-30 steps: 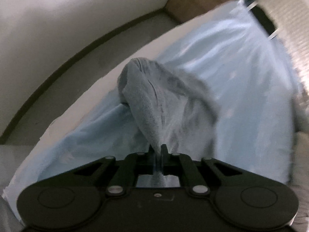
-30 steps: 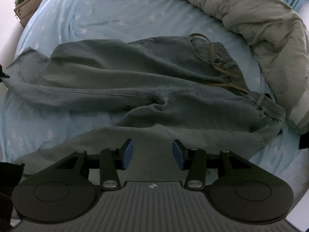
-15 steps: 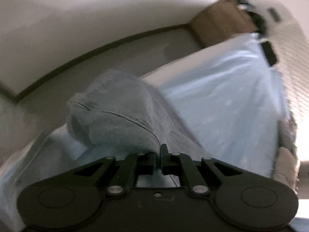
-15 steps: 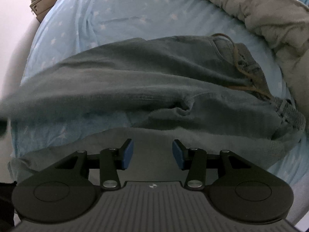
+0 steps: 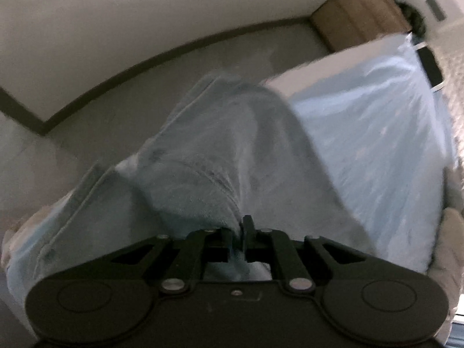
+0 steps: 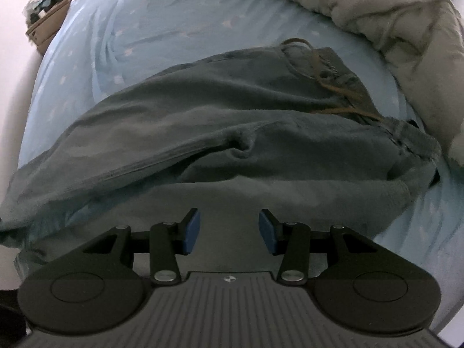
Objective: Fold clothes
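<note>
At bed edge (image 5: 293,84): left gripper (image 5: 240,229) opening, trousers (image 5: 220,150) between.

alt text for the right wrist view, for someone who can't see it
Grey sweatpants lie spread across a pale blue starred bedsheet, brown drawstring at the waistband on the right. The right gripper hovers over them, blue pads apart and empty. A rumpled grey duvet sits behind.

Light blue bedsheet (image 6: 174,29), rumpled grey duvet (image 6: 391,8), cardboard box (image 5: 359,20) by white wall (image 5: 116,29)
</note>
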Demonstrator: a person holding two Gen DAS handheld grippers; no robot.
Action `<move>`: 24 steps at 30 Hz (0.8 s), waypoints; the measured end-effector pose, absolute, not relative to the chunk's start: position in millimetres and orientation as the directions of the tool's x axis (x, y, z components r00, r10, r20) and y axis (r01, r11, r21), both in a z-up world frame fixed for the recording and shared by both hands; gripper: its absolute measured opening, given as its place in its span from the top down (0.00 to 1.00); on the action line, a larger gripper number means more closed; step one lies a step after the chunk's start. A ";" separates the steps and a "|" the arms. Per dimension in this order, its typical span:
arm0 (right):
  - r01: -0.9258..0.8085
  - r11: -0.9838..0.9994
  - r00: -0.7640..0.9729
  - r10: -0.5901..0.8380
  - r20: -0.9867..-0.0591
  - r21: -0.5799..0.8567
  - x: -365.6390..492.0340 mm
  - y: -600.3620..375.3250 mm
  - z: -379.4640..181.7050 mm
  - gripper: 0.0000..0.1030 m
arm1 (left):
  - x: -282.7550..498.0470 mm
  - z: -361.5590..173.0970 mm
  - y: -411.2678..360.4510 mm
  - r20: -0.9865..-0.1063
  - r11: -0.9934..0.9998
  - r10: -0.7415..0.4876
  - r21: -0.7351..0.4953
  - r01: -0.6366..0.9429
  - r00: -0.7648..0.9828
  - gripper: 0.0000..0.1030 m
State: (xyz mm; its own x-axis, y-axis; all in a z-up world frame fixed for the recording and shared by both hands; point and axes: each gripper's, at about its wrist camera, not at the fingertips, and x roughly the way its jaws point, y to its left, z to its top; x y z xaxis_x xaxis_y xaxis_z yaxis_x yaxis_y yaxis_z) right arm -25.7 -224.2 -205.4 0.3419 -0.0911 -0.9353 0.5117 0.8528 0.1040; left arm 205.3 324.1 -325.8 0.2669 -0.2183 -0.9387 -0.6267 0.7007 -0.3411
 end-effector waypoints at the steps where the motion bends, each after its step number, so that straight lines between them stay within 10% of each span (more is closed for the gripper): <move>1: 0.525 0.844 0.345 -0.094 -0.934 0.109 -29.3 -227.6 -204.4 0.54 | 201.2 -328.2 324.8 -0.943 0.698 -0.227 -0.332 -0.635 0.244 0.80; 5: 0.578 0.807 0.348 -0.109 -0.931 0.122 -39.5 -248.0 -208.1 0.54 | 180.1 -320.4 330.6 -0.939 0.678 -0.244 -0.345 -0.649 0.244 0.40; 24: 0.760 0.612 0.372 -0.133 -0.919 0.219 -125.4 -418.3 -244.2 0.54 | 20.8 -263.8 314.0 -0.955 0.479 -0.105 -0.294 -0.827 0.279 0.30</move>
State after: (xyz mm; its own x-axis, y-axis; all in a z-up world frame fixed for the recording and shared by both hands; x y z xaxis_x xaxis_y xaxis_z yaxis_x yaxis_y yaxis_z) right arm -125.4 -418.3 -244.2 0.3718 -0.1331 -0.9187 0.7598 0.6122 0.2188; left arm 20.8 314.0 -263.8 0.2785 -0.1046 -0.9547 -0.8274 0.4786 -0.2938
